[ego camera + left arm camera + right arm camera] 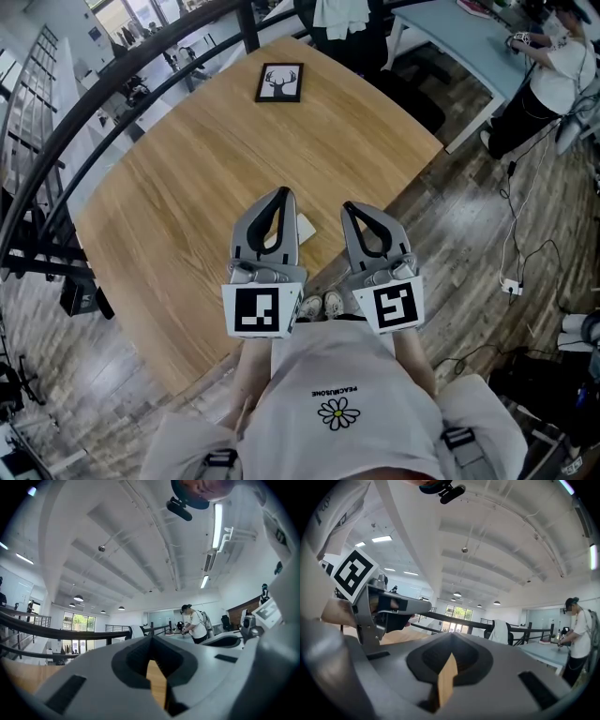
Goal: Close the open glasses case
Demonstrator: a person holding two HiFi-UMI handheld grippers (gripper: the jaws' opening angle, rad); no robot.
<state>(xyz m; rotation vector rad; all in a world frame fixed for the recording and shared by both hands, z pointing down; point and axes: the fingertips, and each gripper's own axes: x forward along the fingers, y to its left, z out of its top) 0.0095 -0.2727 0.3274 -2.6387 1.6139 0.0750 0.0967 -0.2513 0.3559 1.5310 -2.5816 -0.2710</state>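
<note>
Both grippers are held side by side, level, over the near edge of the round light-wood table (178, 187).

The grey two-jaw left gripper (281, 193) has its jaws closed tip to tip, with nothing between them. Only a sliver of tabletop is seen through the loop behind the tips in the left gripper view (151, 637).

The grey two-jaw right gripper (348, 206) is likewise closed on nothing. Its tips are seen meeting in the right gripper view (451, 636).

A small pale flat object (306, 226) lies on the table in the gap between the two grippers. It is partly hidden by the left one and may be the glasses case, but too little is shown to tell, or to say whether it is open.

A black-framed deer-silhouette picture (279, 82) lies flat at the far side of the table, well apart from both grippers.

A curved black metal railing (112, 80) runs past the table's far left edge. A person in a white shirt (555, 70) stands at a pale blue table (469, 52) at upper right.
</note>
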